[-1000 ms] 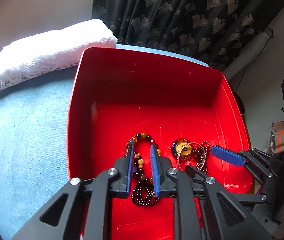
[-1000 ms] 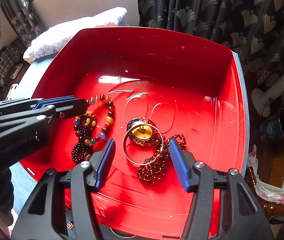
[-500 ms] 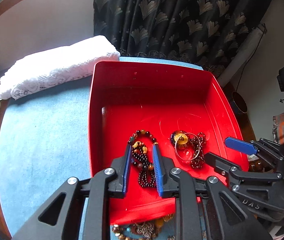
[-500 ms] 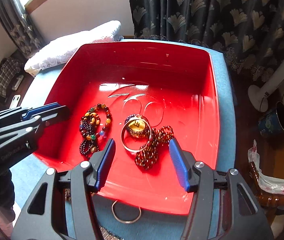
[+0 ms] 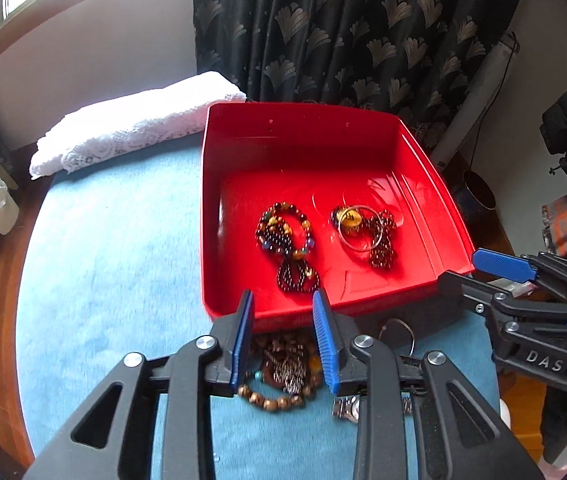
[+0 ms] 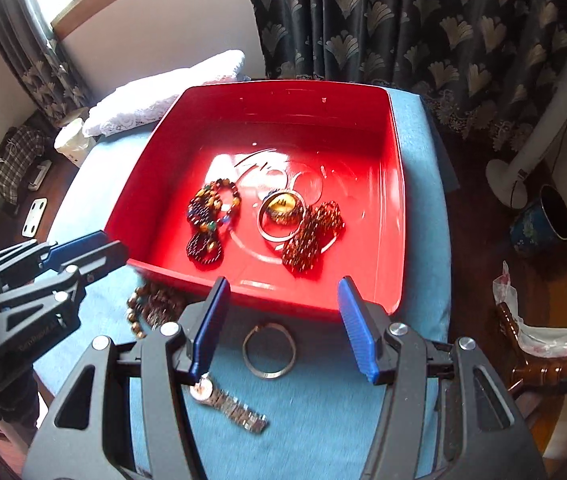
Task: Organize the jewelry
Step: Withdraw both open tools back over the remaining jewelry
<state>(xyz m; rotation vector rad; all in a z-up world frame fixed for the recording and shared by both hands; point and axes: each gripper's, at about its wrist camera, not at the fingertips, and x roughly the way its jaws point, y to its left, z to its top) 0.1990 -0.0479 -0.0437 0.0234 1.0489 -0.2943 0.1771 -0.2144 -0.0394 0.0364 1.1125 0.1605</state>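
Two heaps of jewelry lie in the square red plastic tray [image 6: 387, 216]: a multicoloured bead bracelet tangled with dark beads [image 6: 209, 220], and, apart to its right, a thin silver bangle [image 6: 279, 220] around a gold-faced piece beside dark red beads [image 6: 311, 236]. Outside, on the blue cloth [image 6: 315, 420], wait a wooden bead strand [image 5: 279, 380], a second metal bangle [image 6: 269, 350] and a steel wristwatch [image 6: 227, 402]. The left gripper [image 5: 285, 338] is opening with nothing held; the right gripper [image 6: 283, 332] stands parted, also empty. Risk: a pinch on the tangled strand may drag its neighbours, and the flat bangle may slip from the pads.
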